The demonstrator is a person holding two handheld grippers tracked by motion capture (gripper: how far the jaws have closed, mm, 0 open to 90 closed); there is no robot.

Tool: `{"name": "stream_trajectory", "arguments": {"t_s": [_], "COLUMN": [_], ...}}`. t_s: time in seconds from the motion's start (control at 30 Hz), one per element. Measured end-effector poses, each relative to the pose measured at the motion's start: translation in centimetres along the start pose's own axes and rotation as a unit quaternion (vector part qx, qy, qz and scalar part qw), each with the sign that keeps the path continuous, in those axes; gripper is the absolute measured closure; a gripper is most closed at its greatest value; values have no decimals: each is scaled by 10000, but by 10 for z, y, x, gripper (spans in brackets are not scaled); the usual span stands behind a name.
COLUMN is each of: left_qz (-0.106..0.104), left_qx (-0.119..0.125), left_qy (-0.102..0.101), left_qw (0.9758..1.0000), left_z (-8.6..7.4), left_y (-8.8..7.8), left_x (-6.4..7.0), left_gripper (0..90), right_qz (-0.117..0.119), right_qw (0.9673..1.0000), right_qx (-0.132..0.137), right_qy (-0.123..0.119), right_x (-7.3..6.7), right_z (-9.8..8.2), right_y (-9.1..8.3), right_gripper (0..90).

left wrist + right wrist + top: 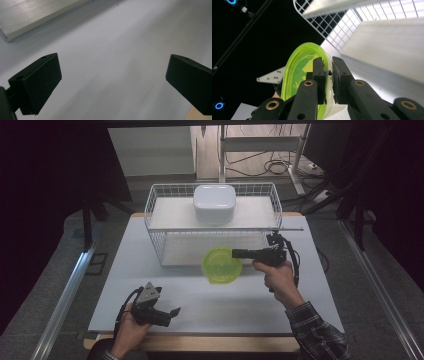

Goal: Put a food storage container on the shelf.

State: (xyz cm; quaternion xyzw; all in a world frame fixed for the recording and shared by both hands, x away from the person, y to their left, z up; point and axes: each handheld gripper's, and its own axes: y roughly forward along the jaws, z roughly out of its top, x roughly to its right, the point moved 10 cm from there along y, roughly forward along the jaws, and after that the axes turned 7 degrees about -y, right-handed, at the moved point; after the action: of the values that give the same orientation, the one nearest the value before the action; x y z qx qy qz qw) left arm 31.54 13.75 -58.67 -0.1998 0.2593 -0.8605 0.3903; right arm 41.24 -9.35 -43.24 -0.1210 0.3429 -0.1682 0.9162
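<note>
1. Right gripper (235, 253): jaws nearly closed, pinching the rim of the green bowl (221, 265); bowl carried clear of the table (210, 305), just in front of the wire rack (155, 202).
2. Same grip in the right gripper view (327, 72): rim of the green bowl (297, 72) clamped between the pads, bowl tilted on edge.
3. Left gripper (167, 314): jaws wide apart, holding nothing, low near the table's front edge; in the left gripper view (112, 80), only bare table (120, 45) between the jaws.
4. White container (214, 202): upside down, it seems, on the rack's upper shelf, well apart from the bowl.
5. Risks, as judged: thin rim grip on a smooth bowl, liable to pivot or slip; bowl edge liable to catch the rack's front wires if moved toward a shelf.
6. Hard to make out: bowl contents, if any; lower shelf depth; surroundings dark beyond the table.
</note>
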Motion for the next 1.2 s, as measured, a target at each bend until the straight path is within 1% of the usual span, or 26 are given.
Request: {"name": "stream_trajectory", "arguments": {"t_s": [0.03, 0.07, 0.13, 0.17, 0.2, 0.27, 0.3, 0.4, 0.43, 0.47, 0.5, 0.67, 0.7, 0.73, 0.77, 0.8, 0.83, 0.87, 1.0, 1.03, 1.07, 1.1, 1.13, 1.17, 1.2], "left_qz": [0, 1, 1, 1, 0, 1, 1, -1, -1, 0, 0, -5, -4, -1, -2, -17, -17, -30, -38, -43, -42, -43, -52, -52, -52], "left_qx": [0, -4, -13, -13, -19, -23, -28, -51, -51, -64, -64, -71, -65, -61, -71, -73, -73, -73, -95, -92, -101, -109, -111, -111, -111], "left_qy": [0, 4, 13, 13, 8, 9, 8, 9, 9, 13, 13, -6, -13, -16, -20, -29, -29, -31, -20, -29, -23, -22, -38, -38, -40], "left_qw": [10000, 10000, 10000, 10000, 10000, 10000, 10000, 10000, 10000, 10000, 10000, 10000, 10000, 10000, 10000, 10000, 10000, 10000, 9999, 9999, 9999, 9999, 9999, 9999, 9999], "left_z": [0, 0, 0, 0, -1, -1, -1, -1, -1, -2, -2, -2, -2, -2, -2, -2, -2, -2, -2, -2, -2, -3, -3, -3, -3], "left_y": [0, 0, 0, 0, 1, 1, 1, 2, 2, 2, 2, 2, 2, 2, 2, 2, 2, 2, 2, 2, 2, 2, 2, 2, 2], "left_x": [0, 0, 0, 0, 0, 0, 0, 0, 0, 0, 0, 0, 0, 0, 0, 0, 0, 0, 0, 0, 0, 0, 1, 1, 1], "left_gripper": [0, 0, 0, 0, 0, 0, 0, 0, 0, 0, 0, 0, 0, 0, 0, 0, 0, 0, 0, 0, 0, 0, 0, 0, 0], "right_qz": [0, 8, 25, 26, 26, 30, 20, 24, 24, 42, 45, 17, -10, -39, -39, -80, -80, -107, -173, -173, -216, -216, -242, -242, -266], "right_qw": [10000, 10000, 9999, 9999, 9999, 9998, 9996, 9993, 9993, 9990, 9989, 9982, 9980, 9976, 9976, 9971, 9971, 9967, 9958, 9958, 9952, 9952, 9948, 9948, 9945], "right_qx": [0, 76, 137, 155, 155, 207, 276, 344, 344, 417, 441, 560, 590, 640, 640, 704, 704, 750, 865, 865, 915, 915, 966, 966, 986], "right_qy": [0, -31, -26, -21, -21, -68, -95, -116, -116, -123, -142, -216, -245, -275, -275, -292, -292, -277, -246, -246, -255, -255, -235, -235, -221], "right_x": [0, -3, -6, -8, -8, -11, -16, -20, -20, -24, -25, -33, -35, -38, -38, -40, -40, -41, -42, -42, -42, -42, -42, -42, -42], "right_z": [0, 8, 16, 20, 20, 28, 37, 48, 48, 56, 60, 76, 80, 89, 89, 98, 98, 105, 122, 122, 129, 129, 138, 138, 142], "right_y": [0, -3, -6, -8, -8, -11, -15, -19, -19, -22, -23, -29, -30, -31, -31, -32, -32, -33, -33, -33, -33, -33, -31, -31, -31], "right_gripper": [819, 819, 818, 818, 818, 818, 818, 818, 818, 819, 818, 818, 818, 819, 819, 818, 818, 819, 818, 818, 818, 818, 819, 819, 818]}}
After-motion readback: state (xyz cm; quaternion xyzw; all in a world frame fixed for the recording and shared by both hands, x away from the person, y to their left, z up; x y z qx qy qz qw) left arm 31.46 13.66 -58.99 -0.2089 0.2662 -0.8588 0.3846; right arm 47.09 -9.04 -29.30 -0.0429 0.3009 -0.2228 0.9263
